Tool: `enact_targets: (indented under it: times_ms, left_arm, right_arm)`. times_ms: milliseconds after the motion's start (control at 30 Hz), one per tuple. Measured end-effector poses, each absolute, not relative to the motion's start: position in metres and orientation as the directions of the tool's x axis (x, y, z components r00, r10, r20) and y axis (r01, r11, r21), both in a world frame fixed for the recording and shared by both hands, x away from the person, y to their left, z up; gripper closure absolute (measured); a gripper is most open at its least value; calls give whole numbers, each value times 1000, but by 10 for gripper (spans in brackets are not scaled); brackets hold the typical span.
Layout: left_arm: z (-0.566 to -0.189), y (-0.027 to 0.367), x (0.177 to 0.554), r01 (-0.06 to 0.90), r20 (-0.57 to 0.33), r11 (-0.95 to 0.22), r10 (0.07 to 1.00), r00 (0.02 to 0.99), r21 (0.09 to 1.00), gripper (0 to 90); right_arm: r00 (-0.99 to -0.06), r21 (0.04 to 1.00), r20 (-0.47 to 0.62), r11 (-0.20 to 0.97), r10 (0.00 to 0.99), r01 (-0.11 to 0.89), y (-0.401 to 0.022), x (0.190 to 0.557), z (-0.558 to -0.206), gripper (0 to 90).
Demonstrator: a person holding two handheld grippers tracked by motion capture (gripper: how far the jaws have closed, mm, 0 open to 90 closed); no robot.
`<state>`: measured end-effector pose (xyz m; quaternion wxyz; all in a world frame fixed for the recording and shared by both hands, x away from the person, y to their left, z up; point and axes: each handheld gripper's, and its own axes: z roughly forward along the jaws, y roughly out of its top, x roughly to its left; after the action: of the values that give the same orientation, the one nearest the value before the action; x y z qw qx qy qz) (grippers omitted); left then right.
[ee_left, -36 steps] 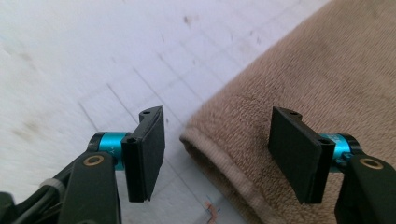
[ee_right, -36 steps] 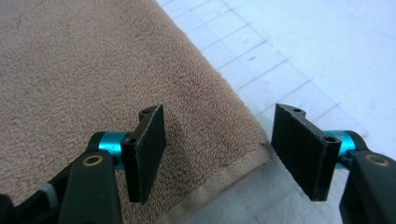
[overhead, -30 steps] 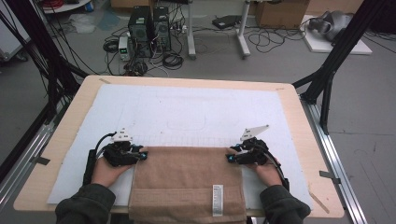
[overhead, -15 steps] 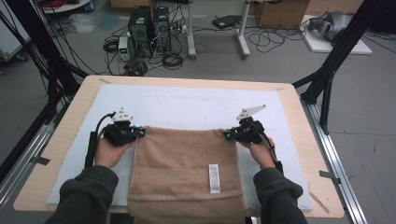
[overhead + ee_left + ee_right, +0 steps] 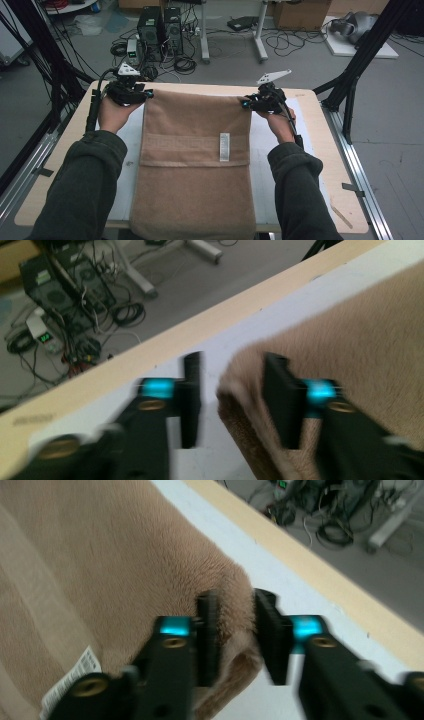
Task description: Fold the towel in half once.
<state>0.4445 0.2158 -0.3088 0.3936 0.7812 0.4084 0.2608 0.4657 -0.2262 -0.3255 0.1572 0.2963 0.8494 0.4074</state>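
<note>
High view: towel [image 5: 195,165] lies flat on the surface [image 5: 320,130], far edge near the surface's back edge. Left gripper [image 5: 146,94] and right gripper [image 5: 245,103] sit at the towel's far corners. Both sets of fingers have just been opening, now part open, corners between them, no longer pinched.

A towel [image 5: 195,165] lies along the middle of a mat [image 5: 270,145] on the table [image 5: 320,150], its near end hanging over the table's near edge. A label [image 5: 224,147] sits on it, right of centre. The left gripper [image 5: 142,95] is at its far left corner, the right gripper [image 5: 246,103] at its far right corner. Computers [image 5: 160,27] stand on the floor beyond the table.
</note>
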Motion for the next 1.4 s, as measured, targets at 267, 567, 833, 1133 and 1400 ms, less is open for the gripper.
enact_targets:
  times_ms: [267,567,833,1133,1400]
  left_arm:
    - [-353,236,416,461,11,-328,824,566,825,496]
    - [-387,234,372,471,1,-357,797,604,806,487]
    - [-407,229,339,461,-19,-372,762,648,806,522]
    - [-432,216,322,456,-4,-454,705,709,765,582]
    - [-440,209,325,459,8,-490,690,724,741,714]
  right_arm:
    - [-772,717,30,524,635,459,-229,454,-358,449]
    - [-805,756,46,506,591,415,-228,408,-370,460]
    - [-820,769,100,479,564,424,-231,379,-391,463]
    - [-829,729,111,522,548,443,-231,359,-423,524]
    - [-841,675,75,594,535,438,-221,361,-436,674]
